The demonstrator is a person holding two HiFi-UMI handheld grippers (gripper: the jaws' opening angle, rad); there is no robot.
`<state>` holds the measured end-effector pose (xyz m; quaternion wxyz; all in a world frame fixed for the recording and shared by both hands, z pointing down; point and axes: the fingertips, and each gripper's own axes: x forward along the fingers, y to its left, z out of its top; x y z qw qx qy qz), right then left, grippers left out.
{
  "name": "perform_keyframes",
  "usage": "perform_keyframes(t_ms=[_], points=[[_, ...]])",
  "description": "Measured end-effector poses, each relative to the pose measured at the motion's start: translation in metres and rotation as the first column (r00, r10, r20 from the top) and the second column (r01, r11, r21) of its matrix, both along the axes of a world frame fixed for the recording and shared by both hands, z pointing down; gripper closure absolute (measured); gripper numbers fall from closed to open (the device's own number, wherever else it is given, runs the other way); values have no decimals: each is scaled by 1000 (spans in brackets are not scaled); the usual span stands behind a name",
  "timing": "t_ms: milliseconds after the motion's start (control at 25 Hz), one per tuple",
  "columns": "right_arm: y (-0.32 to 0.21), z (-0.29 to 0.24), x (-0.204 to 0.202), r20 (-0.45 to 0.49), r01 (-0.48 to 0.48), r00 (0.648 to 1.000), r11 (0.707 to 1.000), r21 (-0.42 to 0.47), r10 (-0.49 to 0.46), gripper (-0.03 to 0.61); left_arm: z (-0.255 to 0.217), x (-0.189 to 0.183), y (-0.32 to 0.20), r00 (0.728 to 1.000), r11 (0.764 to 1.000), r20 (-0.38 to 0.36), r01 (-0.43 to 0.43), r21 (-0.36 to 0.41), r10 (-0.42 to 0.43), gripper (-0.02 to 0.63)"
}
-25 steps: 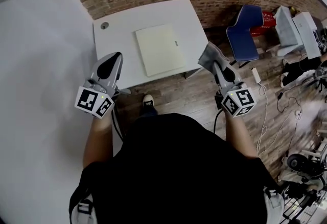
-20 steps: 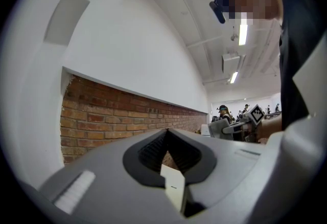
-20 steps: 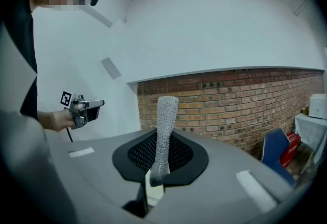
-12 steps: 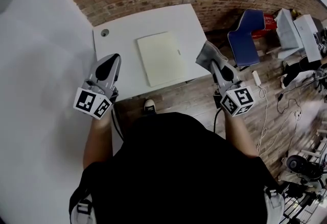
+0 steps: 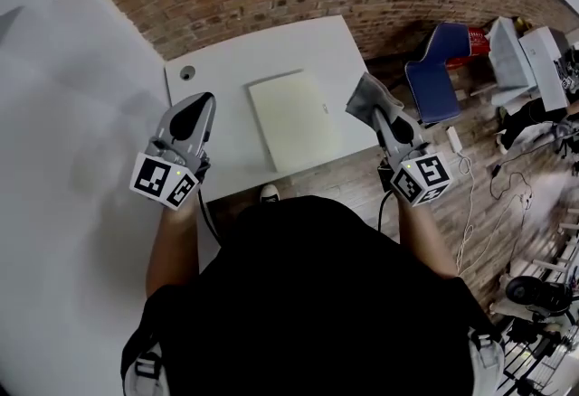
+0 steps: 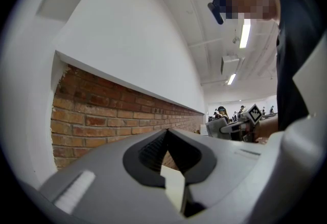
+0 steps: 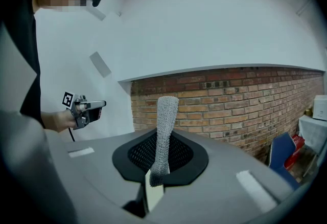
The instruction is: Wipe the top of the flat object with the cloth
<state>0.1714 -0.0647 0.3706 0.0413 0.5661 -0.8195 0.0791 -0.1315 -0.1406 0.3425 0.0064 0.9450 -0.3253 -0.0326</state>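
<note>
So, wiping hasn't started yet; I'd call this the approach. The right tongs (image 7: 153,177) are pinching a grey knitted cloth (image 7: 164,126) that sticks up past the tips, held by the right edge of the white tabletop (image 5: 213,78). The left tongs (image 6: 173,187) are pressed together on nothing, hanging by the near left corner. The flat object (image 5: 294,118) is a pale cream slab lying mid-tabletop, slightly skewed, with a small mark near its right edge. Next move, I reckon: bring the cloth over and down onto its top.
</note>
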Motion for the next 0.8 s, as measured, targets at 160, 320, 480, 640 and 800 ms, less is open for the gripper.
perform_keyframes(t_ms=[160, 320, 480, 640, 800], points=[[-24, 3, -11, 3, -5, 1000, 1000, -1, 5, 569, 4, -13, -25, 1000, 1000, 1, -10, -20, 10, 612], [-43, 9, -27, 0, 3, 1000, 1000, -4, -3, 569, 11, -21, -44, 1000, 999, 1, -30, -31, 30, 612], [-56, 11, -38, 1, 1, 1000, 1000, -5, -1, 569, 20, -21, -56, 998, 996, -13, -63, -56, 63, 612], [-63, 9, -44, -2, 1, 1000, 1000, -8, -1, 569, 19, -23, -66, 997, 996, -11, -76, -55, 75, 612], [-68, 15, -45, 9, -3, 1000, 1000, -3, 3, 569, 20, -25, -71, 996, 995, -4, -85, -52, 85, 612]])
